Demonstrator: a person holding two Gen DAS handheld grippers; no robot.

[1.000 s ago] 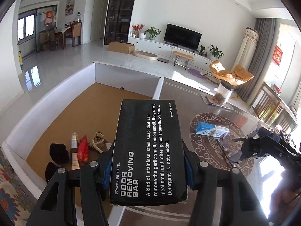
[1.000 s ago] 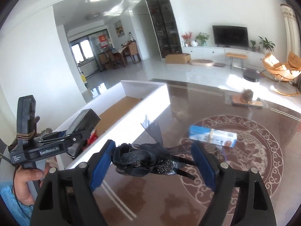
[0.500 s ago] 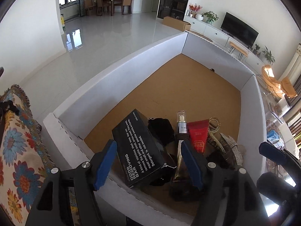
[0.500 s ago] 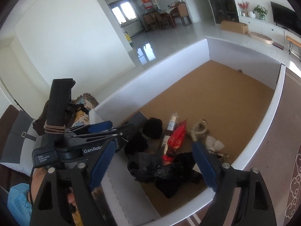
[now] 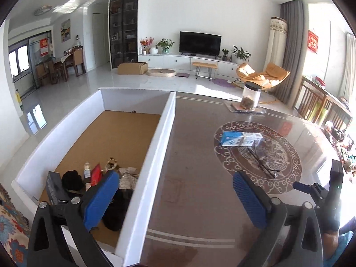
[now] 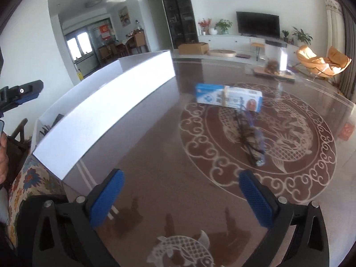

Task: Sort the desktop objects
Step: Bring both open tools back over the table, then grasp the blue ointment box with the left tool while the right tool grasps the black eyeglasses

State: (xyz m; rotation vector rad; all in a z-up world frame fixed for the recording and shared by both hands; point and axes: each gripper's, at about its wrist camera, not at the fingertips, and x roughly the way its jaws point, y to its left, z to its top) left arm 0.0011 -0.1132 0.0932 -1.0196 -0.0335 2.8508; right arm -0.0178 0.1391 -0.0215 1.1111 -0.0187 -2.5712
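- Both pairs of tongs are released and grasp nothing: the left tongs (image 5: pixel 175 197) and the right tongs (image 6: pixel 182 197) have just been opening, and in each wrist view only bare desk (image 6: pixel 155 151) shows between the blue pads.
- The things left to sort lie ahead of the tongs on the desk's round ornament: a blue-and-white carton (image 6: pixel 229 98) and, just nearer than it, a pair of dark-framed glasses (image 6: pixel 250 138).
- From the right tongs the glasses lie ahead and a little to the right, their long axis running roughly away from the tongs, one end close to the carton. The carton lies crosswise beyond them.
- From the left tongs the same carton (image 5: pixel 241 139) and glasses (image 5: pixel 261 161) sit further off, ahead and to the right, so I judge the right hand the nearer one for the coming pick.
- The white sorting box (image 5: pixel 155 155) stands to the left of both tongs; the left tongs hang over its near wall, with a black box (image 5: pixel 53 188), a bottle, a red tube and dark cloth items heaped just beyond the left pad.
- Hard to make out: the glasses are thin and blurred, and whether they touch the carton I cannot tell. From the right wrist the box wall hides nearly everything inside. The heap is partly covered by the left pad.
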